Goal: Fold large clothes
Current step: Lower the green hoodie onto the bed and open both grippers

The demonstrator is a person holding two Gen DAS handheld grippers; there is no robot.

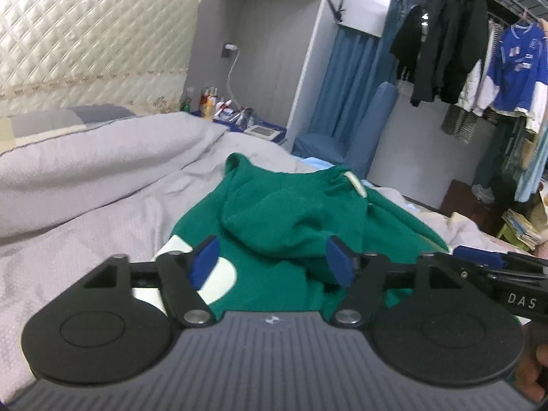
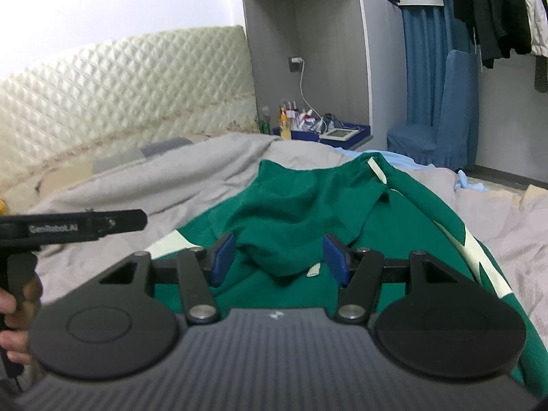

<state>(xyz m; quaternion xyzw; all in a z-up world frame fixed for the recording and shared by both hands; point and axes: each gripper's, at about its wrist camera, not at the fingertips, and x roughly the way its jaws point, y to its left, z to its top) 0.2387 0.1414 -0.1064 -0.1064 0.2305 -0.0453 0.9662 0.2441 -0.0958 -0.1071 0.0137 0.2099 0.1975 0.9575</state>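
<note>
A green hooded top with pale patches and a white drawstring lies crumpled on the grey bed cover. My left gripper hovers low over its near part, blue pads wide apart, touching nothing. In the right wrist view the same green top spreads ahead and to the right. My right gripper stands open above a bunched fold of it, and the pads do not press the cloth. The two grippers are side by side: a finger of the left one shows at the left edge there.
A quilted cream headboard backs the bed. A bedside shelf holds bottles and small items. A blue covered chair and a rail of hanging clothes stand to the right. A hand grips the left handle.
</note>
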